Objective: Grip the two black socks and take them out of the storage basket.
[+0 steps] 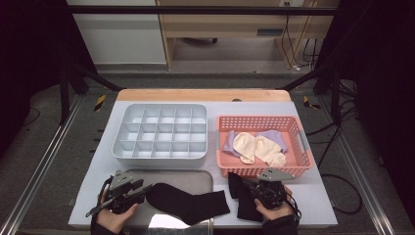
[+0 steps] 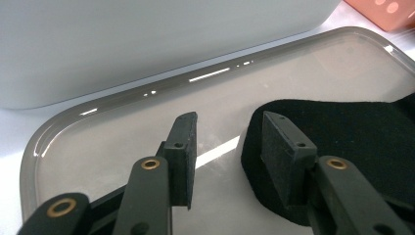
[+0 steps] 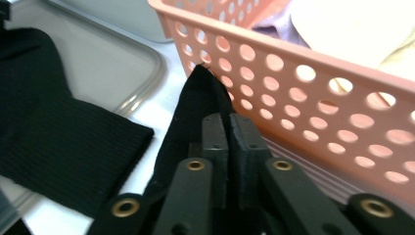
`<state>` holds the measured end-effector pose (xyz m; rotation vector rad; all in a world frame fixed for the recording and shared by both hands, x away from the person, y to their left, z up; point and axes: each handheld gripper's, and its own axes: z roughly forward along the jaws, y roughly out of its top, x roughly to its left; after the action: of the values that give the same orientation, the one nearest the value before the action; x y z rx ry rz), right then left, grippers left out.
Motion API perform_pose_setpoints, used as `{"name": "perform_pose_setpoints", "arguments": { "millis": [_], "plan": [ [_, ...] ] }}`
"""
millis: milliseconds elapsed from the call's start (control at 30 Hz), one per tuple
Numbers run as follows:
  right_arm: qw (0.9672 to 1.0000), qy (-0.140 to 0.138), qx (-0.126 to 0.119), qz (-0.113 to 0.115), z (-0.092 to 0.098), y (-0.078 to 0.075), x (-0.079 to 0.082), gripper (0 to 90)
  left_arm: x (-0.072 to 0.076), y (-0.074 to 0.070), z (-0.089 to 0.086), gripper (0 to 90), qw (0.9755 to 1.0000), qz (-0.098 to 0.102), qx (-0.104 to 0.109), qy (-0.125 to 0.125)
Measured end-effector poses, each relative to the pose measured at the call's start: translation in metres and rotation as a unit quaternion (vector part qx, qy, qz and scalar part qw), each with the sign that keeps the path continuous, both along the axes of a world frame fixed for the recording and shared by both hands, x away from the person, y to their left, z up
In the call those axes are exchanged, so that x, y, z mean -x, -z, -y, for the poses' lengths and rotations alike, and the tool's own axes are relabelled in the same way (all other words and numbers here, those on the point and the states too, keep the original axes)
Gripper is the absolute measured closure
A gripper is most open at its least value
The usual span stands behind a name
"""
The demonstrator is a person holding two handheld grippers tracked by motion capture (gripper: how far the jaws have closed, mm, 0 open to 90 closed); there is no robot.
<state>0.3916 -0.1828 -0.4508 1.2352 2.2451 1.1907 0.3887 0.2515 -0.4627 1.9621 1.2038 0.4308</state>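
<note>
Black sock [image 3: 195, 105] pinched tight in right gripper [image 3: 229, 128] at five o'clock by pink basket [image 3: 313, 93], other black sock [image 1: 188, 200] on tray [image 1: 195, 177] at six, left gripper [image 2: 227, 142] half open, empty; may snag, slip out.
</note>
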Motion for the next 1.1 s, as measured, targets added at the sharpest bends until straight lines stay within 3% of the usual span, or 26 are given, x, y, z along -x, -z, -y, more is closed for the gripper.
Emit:
{"name": "perform_pose_setpoints", "arguments": {
  "millis": [233,267,400,733,767,833,1000,1100],
  "plan": [
    [0.9994,-0.019,-0.019,0.022,-0.002,-0.009,0.005,88.3,0.0,0.0,0.0,57.7,1.0,0.0,0.0,0.0],
    [0.9983,-0.035,-0.036,0.028,-0.005,-0.013,0.007,88.4,0.0,0.0,0.0,57.7,1.0,0.0,0.0,0.001],
    [0.9965,-0.058,-0.047,0.039,-0.015,-0.023,0.008,88.6,0.0,0.001,0.002,57.8,1.0,-0.002,-0.003,0.003],
    [0.9905,-0.109,-0.048,0.068,-0.055,-0.052,0.003,89.0,-0.002,0.004,0.006,59.7,0.9999,-0.01,-0.008,0.01],
    [0.9887,-0.117,-0.055,0.077,-0.065,-0.061,-0.001,88.9,-0.002,0.004,0.006,59.8,0.9999,-0.009,-0.01,0.01],
    [0.9871,-0.126,-0.058,0.08,-0.076,-0.064,-0.003,88.8,-0.002,0.003,0.005,59.9,0.9999,-0.009,-0.009,0.01],
    [0.9853,-0.157,-0.043,0.052,-0.101,-0.052,-0.004,88.7,-0.002,0.004,0.005,60.4,0.9999,-0.009,-0.011,0.009],
    [0.9838,-0.179,-0.014,0.007,-0.113,-0.026,0.002,88.7,-0.001,0.002,0.004,60.4,0.9999,-0.005,-0.01,0.007]
  ]
}}
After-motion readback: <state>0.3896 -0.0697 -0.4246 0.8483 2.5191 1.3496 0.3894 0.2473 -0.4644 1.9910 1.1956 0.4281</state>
